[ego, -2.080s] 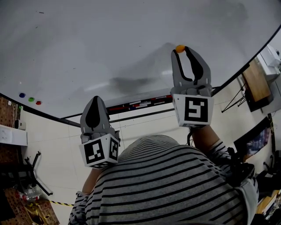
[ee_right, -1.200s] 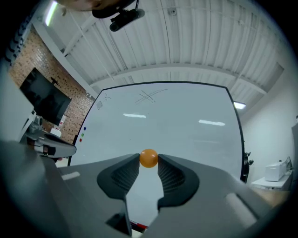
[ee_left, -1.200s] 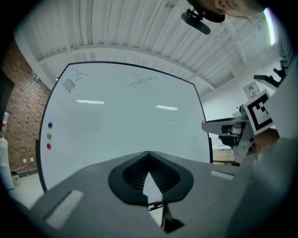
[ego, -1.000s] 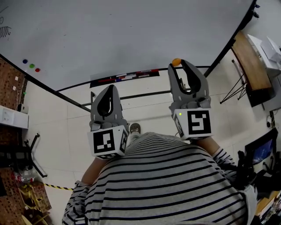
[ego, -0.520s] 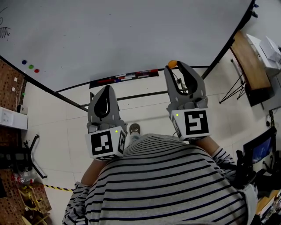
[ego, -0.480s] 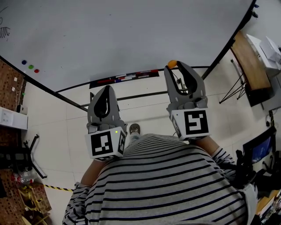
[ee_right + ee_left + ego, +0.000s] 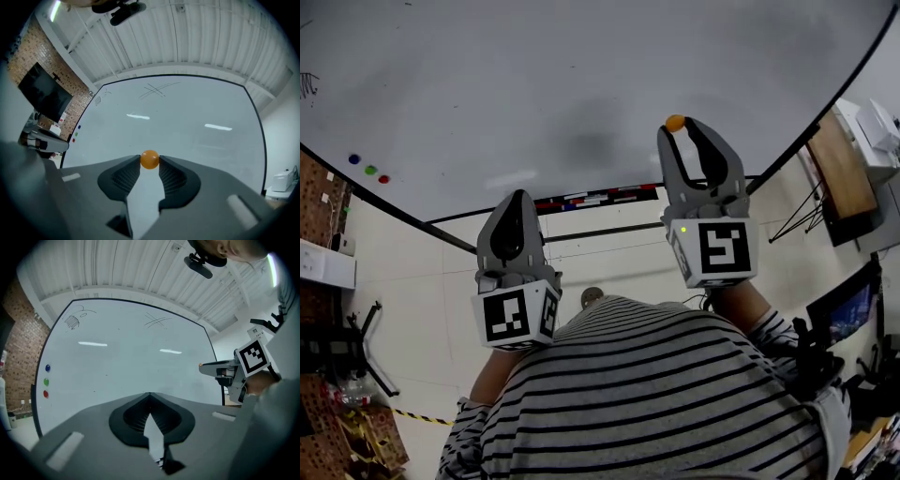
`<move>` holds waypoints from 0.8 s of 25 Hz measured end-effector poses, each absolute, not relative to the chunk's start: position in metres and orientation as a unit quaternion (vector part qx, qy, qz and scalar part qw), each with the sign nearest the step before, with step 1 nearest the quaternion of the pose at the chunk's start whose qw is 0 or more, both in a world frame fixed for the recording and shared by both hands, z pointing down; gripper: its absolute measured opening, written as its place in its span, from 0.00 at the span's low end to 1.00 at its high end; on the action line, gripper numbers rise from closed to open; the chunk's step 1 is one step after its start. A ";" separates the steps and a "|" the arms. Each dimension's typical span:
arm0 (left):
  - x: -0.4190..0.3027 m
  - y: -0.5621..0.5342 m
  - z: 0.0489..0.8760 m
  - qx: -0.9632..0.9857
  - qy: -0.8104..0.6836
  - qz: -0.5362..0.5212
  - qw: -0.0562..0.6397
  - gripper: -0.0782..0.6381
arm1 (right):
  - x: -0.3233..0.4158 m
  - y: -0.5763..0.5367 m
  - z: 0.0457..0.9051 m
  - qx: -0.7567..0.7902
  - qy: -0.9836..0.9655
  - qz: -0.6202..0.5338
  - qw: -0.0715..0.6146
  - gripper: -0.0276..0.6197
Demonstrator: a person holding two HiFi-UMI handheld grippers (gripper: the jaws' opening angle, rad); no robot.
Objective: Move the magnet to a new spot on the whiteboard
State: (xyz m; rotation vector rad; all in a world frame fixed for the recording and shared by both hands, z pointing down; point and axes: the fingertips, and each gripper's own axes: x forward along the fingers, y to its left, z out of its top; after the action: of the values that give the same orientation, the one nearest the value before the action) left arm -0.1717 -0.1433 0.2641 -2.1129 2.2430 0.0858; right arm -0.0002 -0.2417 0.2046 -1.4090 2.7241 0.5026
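Note:
My right gripper (image 7: 678,126) (image 7: 150,161) is shut on a small orange magnet (image 7: 675,123) (image 7: 150,159), pinched between the jaw tips and held in front of the whiteboard (image 7: 562,84) (image 7: 187,112), off its surface. The left gripper (image 7: 517,199) (image 7: 150,394) is shut with nothing in it, lower and to the left, by the board's bottom edge. In the left gripper view the right gripper (image 7: 204,365) shows side-on with the orange magnet (image 7: 200,364) at its tip, short of the board.
Blue (image 7: 354,159), green (image 7: 370,170) and red (image 7: 384,178) magnets sit on the board's lower left. A marker tray (image 7: 591,199) runs along the bottom edge. Faint pen scribbles (image 7: 157,90) mark the board. A wooden desk (image 7: 846,173) stands at right.
The magnet stays pinched in my right gripper. Over the last second the view tilted up and both grippers now stand nearer the board, the right one before the board face.

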 end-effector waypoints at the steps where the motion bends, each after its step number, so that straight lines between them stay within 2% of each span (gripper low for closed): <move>1: -0.181 -0.150 0.263 -0.687 0.726 0.028 0.030 0.13 | -0.009 -0.252 0.200 -0.456 0.874 0.169 0.017 0.24; 11: -0.267 -0.193 0.258 -0.680 0.732 0.040 0.024 0.13 | -0.069 -0.324 0.181 -0.497 0.847 0.187 0.021 0.24; 20: -0.271 -0.195 0.263 -0.684 0.728 0.039 0.020 0.13 | -0.074 -0.337 0.196 -0.513 0.836 0.193 -0.007 0.23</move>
State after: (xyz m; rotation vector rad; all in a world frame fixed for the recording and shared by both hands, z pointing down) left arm -0.2713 -0.1948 0.2630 -2.1228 2.2593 0.1210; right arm -0.0743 -0.3369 0.1961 -1.6206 2.6390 0.6077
